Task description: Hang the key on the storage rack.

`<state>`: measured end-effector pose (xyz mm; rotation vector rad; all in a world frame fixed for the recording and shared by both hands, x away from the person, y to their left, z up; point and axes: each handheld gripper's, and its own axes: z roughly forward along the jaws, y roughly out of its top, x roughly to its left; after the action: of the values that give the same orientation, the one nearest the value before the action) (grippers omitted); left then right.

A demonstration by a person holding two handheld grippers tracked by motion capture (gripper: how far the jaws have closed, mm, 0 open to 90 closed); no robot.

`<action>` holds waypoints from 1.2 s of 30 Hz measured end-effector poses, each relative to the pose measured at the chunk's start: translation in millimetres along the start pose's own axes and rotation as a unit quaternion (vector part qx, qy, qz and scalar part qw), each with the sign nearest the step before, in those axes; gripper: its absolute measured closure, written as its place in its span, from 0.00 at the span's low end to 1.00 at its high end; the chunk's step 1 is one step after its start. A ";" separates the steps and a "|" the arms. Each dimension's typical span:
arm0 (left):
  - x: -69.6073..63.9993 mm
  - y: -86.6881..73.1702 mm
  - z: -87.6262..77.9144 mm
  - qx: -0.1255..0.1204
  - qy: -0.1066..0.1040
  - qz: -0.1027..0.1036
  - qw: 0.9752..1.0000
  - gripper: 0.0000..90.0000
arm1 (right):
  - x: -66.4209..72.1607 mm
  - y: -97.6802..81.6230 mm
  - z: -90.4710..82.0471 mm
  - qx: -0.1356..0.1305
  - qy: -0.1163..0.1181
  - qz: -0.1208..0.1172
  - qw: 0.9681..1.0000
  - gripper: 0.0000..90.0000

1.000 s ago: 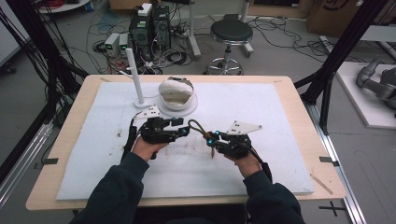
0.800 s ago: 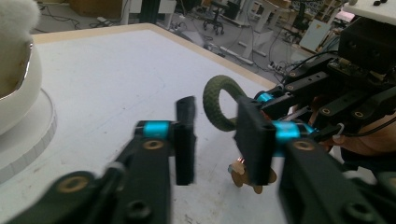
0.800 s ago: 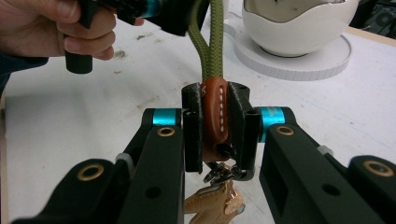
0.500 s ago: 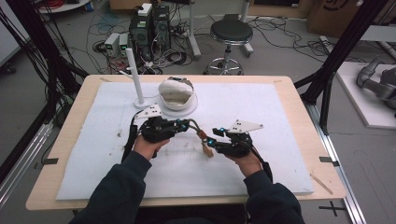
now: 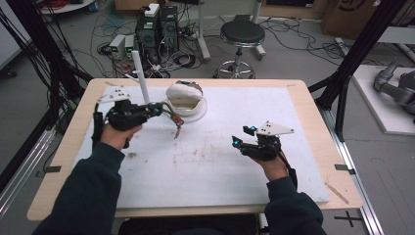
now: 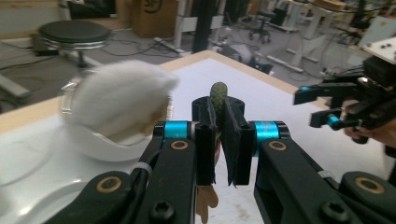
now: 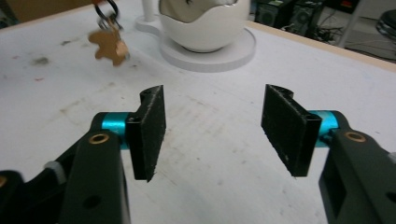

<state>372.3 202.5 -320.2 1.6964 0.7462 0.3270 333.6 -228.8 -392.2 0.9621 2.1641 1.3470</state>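
My left gripper (image 6: 217,140) is shut on a green braided cord (image 6: 217,94); a small brown bear-shaped tag (image 6: 208,201) hangs below the jaws. In the high view the left gripper (image 5: 158,108) is held at the left of the table beside a white egg-shaped holder (image 5: 185,98), with the cord (image 5: 170,113) and tag (image 5: 177,132) dangling over the mat. My right gripper (image 5: 242,135) hovers at the right. Its jaws have just been opening and stand wide apart (image 7: 212,123) with nothing between them. The right gripper view has the tag (image 7: 109,46) in the air ahead.
The white holder (image 7: 201,21) sits on a round white base (image 7: 212,58) with a thin upright post (image 5: 140,73). A white mat (image 5: 210,161), stained in the middle, covers the wooden table (image 5: 313,98). Computers, cables and a stool (image 5: 241,34) stand on the floor beyond.
The left hand has risen and swung left toward the white holder, carrying the cord and tag. The right gripper let go, opened, and drew away to the right.
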 end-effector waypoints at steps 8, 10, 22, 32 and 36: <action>34.8 33.9 -26.4 0.008 0.048 -0.006 0.999 0.92 | -4.5 -0.4 -2.4 0.000 -0.015 -0.004 1.000 0.42; 42.8 43.5 -28.7 0.014 0.060 -0.005 0.998 0.92 | -5.2 -0.5 -1.6 -0.001 -0.014 -0.008 1.000 0.42; 89.7 64.9 -20.5 0.057 0.112 -0.027 0.992 0.92 | -6.0 -0.8 -2.3 -0.001 -0.012 -0.007 1.000 0.42; 108.9 64.5 -10.8 0.057 0.124 -0.044 0.990 0.92 | -5.1 -2.1 -2.3 0.001 -0.007 -0.011 1.000 0.42; 111.5 59.6 -9.4 0.053 0.151 -0.050 0.986 0.74 | -5.5 -2.6 -2.6 0.001 -0.008 -0.010 1.000 0.42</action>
<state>469.0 274.2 -280.4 1.7212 1.0849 0.4889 334.7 -235.3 -393.5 0.9458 2.1586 1.3233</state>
